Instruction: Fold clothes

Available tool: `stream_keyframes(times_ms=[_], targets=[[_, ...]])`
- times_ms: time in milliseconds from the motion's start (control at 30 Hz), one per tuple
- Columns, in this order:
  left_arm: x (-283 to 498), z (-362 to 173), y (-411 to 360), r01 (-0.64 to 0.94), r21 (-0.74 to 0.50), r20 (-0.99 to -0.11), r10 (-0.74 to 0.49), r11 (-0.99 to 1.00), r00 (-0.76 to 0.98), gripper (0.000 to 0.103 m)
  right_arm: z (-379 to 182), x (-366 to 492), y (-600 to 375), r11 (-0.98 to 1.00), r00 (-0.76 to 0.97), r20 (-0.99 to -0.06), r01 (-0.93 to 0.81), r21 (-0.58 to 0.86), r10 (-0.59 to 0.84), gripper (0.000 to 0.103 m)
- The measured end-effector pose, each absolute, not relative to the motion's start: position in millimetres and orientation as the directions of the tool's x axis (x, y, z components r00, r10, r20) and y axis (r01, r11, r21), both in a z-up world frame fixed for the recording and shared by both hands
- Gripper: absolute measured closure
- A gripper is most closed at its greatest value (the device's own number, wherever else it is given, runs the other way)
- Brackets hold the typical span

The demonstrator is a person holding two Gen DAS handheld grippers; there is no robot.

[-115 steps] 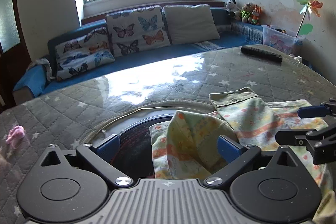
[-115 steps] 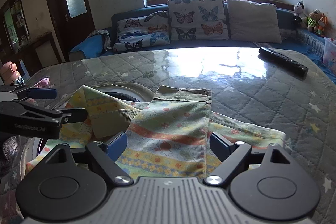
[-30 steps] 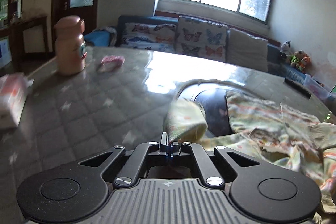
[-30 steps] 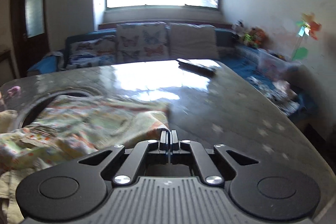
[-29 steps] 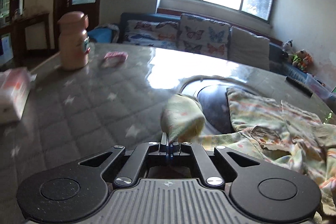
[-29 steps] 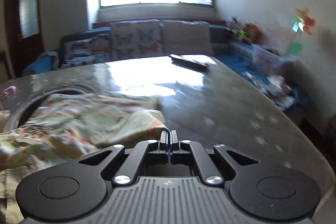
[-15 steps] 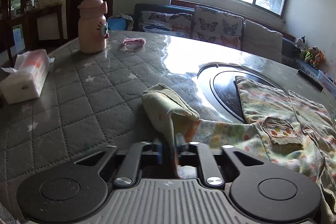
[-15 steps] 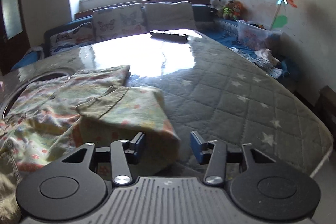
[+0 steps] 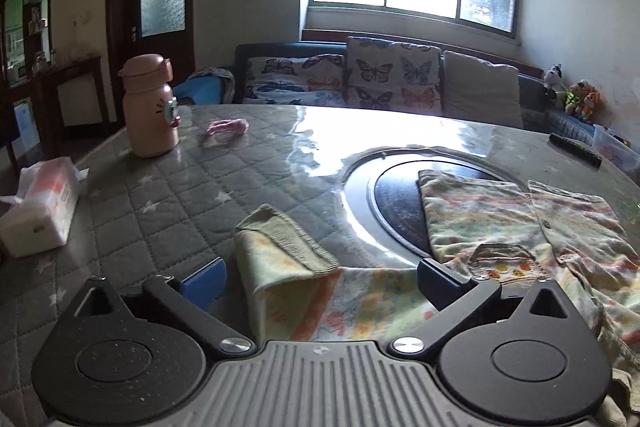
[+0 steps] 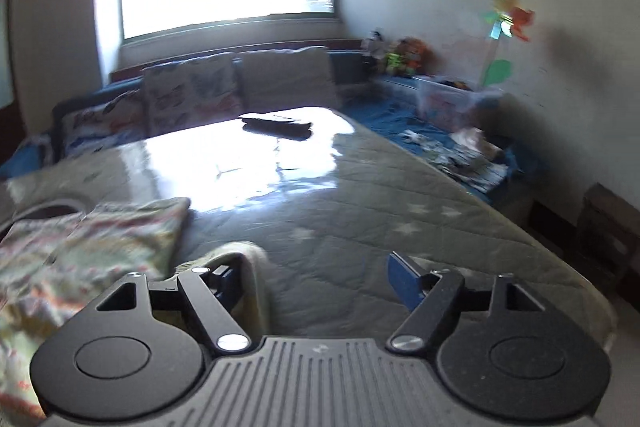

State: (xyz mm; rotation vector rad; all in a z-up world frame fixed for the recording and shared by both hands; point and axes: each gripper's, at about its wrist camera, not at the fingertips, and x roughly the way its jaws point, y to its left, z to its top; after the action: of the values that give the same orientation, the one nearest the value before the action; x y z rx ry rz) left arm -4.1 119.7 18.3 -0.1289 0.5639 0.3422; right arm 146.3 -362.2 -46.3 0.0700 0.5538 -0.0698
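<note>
Two grippers, both with fingers apart and holding nothing: my left gripper (image 9: pixel 320 277) straddles the left sleeve (image 9: pixel 280 255) of the printed shirt (image 9: pixel 516 223), and my right gripper (image 10: pixel 320 277) hovers over bare quilted cover beside the right sleeve cuff (image 10: pixel 244 255). The shirt lies front-up across the table (image 9: pixel 168 195), its body over the dark round inset (image 9: pixel 394 203) at the centre, with the left sleeve stretched toward the near left edge and its cuff end standing raised and doubled rather than flat. The right wrist view is blurred, so I cannot tell whether the right cuff touches my left-hand finger there. Judgement: the shirt appears spread and ready for the first fold. Risk one: closing on the raised cuff alone would drag a single layer and twist the sleeve. Risk two: the glossy cover may let the whole shirt slide when one side is pulled. Risk three: a wide sweep on the left could strike the pink bottle (image 9: pixel 149 105) or tissue pack (image 9: pixel 38 205) near the left edge.
</note>
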Motion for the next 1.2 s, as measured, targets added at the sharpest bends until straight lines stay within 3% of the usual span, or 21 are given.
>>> stream_keyframes(times_ms=[233,400,533,733,833,1200], targets=[[15,15,103,-0.284,-0.024,-0.553,0.224,0.959,0.802,0.000,-54,129,-415,0.959,0.818,-0.565,0.237,0.158,-0.109,0.025],[22,11,96,-0.254,-0.013,-0.566,0.202,0.967,0.799,0.000,-61,121,-444,0.900,0.818,-0.573,0.285,0.331,-0.048,0.025],[25,7,97,-0.257,-0.008,-0.579,0.205,0.966,0.789,0.000,-66,113,-459,0.865,0.824,-0.564,0.319,0.388,-0.051,0.025],[30,4,94,-0.244,0.003,-0.592,0.199,0.970,0.781,0.000,-67,110,-452,0.887,0.810,-0.577,0.336,0.316,-0.101,0.025],[36,4,89,-0.227,0.015,-0.596,0.190,0.974,0.780,0.000,-60,111,-436,0.919,0.826,-0.558,0.276,0.282,-0.077,0.025],[79,-7,59,-0.112,0.098,-0.617,0.149,0.989,0.772,0.000,-66,146,-315,0.961,0.733,-0.622,-0.196,0.194,0.275,0.020]])
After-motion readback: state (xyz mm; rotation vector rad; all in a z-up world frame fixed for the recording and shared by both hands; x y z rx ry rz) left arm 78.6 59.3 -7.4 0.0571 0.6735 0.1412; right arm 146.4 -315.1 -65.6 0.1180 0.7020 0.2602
